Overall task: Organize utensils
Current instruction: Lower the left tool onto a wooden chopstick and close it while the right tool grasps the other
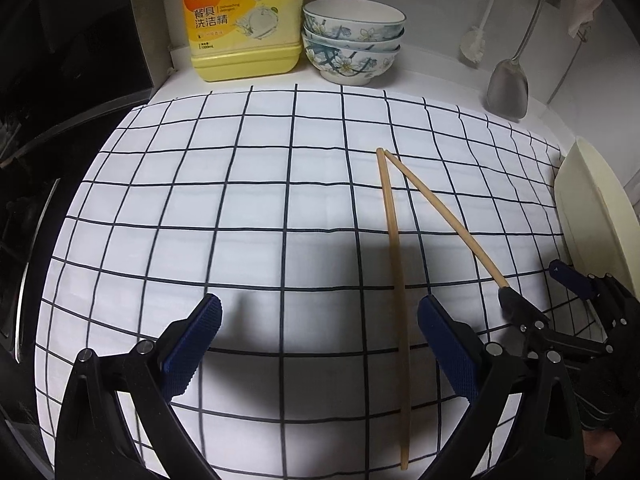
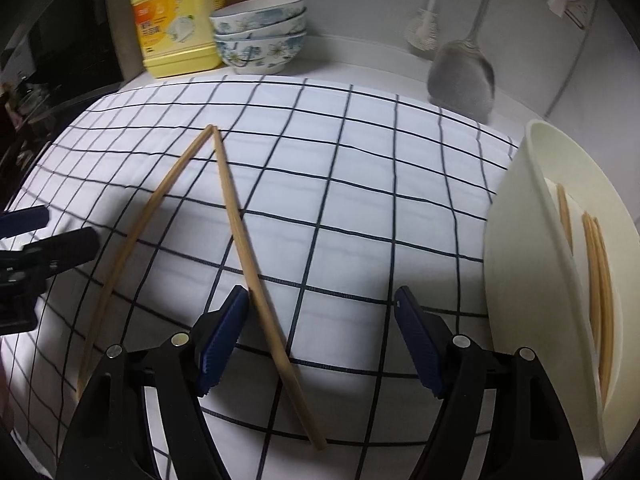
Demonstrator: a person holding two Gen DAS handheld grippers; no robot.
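Two wooden chopsticks lie in a narrow V on the checked cloth (image 1: 240, 200), their far tips touching. The left chopstick (image 1: 396, 280) runs past the inside of my left gripper's right finger. The right chopstick (image 2: 256, 280) lies between the jaws of my right gripper (image 2: 320, 294), close against the left pad (image 2: 222, 332). Both grippers are open and hold nothing. My left gripper (image 1: 319, 302) hovers low over the cloth, and it also shows at the left edge of the right wrist view as the left gripper (image 2: 52, 228). A cream tray (image 2: 520, 220) on the right holds several chopsticks (image 2: 598, 280).
At the back wall stand a yellow detergent jug (image 1: 244, 20) and three stacked floral bowls (image 1: 352, 40). A metal spatula (image 1: 508, 88) and a white brush (image 1: 474, 46) hang at the back right. A dark stove (image 1: 60, 80) borders the cloth on the left.
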